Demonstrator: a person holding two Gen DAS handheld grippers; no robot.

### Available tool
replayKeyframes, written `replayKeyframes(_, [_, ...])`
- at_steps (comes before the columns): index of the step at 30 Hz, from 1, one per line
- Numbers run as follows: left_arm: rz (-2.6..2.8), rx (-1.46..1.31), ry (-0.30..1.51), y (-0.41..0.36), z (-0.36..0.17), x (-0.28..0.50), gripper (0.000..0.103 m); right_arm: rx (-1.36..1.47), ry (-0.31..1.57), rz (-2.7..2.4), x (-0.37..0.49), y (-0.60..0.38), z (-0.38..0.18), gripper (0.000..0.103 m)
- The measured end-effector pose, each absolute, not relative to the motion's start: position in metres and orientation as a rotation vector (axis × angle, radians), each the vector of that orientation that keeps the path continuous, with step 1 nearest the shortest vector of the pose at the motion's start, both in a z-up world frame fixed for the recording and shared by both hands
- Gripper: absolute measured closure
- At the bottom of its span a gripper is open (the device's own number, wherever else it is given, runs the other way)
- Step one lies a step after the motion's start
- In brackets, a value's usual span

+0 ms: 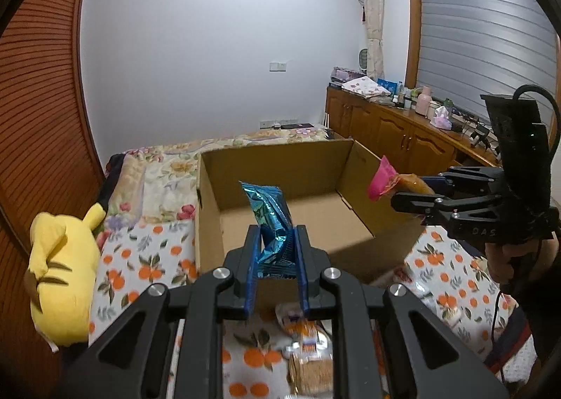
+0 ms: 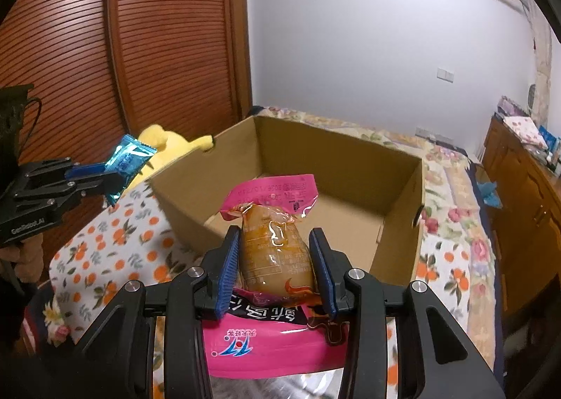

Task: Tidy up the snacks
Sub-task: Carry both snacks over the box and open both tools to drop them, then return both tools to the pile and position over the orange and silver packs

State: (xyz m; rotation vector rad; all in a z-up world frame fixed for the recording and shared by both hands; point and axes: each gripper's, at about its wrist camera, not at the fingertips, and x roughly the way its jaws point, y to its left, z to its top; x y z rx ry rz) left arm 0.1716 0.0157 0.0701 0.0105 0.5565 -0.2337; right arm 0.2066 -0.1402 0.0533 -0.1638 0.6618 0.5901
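Note:
My left gripper (image 1: 277, 241) is shut on a shiny blue snack packet (image 1: 270, 216), held up in front of an open cardboard box (image 1: 280, 160) on the bed. My right gripper (image 2: 277, 244) is shut on a pink-and-brown sealed snack pouch (image 2: 277, 241), also lifted just before the box (image 2: 350, 153). In the left wrist view the right gripper (image 1: 406, 199) hovers by the box's right wall with the pink pouch (image 1: 382, 181). In the right wrist view the left gripper (image 2: 112, 174) is at the left with the blue packet (image 2: 129, 160). The box floor that shows is bare.
More snack packs (image 1: 308, 357) lie on the orange-print bedspread (image 1: 140, 265) under the left gripper; a larger pink bag (image 2: 266, 343) lies under the right one. A yellow plush toy (image 1: 63, 276) sits left of the box. A wooden cabinet (image 1: 403, 132) lines the right wall, louvred doors (image 2: 105, 48) the left.

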Motion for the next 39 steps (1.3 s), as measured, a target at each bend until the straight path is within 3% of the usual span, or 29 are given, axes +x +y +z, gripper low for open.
replayKeyframes(16, [-0.236,0.041,0.629,0.014,0.050,0.267,0.086,-0.247,0.690,0.558,0.292,-0.127,0.038,0.063])
replayKeyframes(27, [-0.234,0.036,0.663,0.011,0.036,0.282,0.083,-0.276,0.753,0.526,0.304,-0.124,0.014,0.063])
replayKeyframes(39, [-0.221,0.014,0.630,0.020,0.052,0.249,0.067,-0.239,0.736,0.494,0.292,-0.129,0.027,0.053])
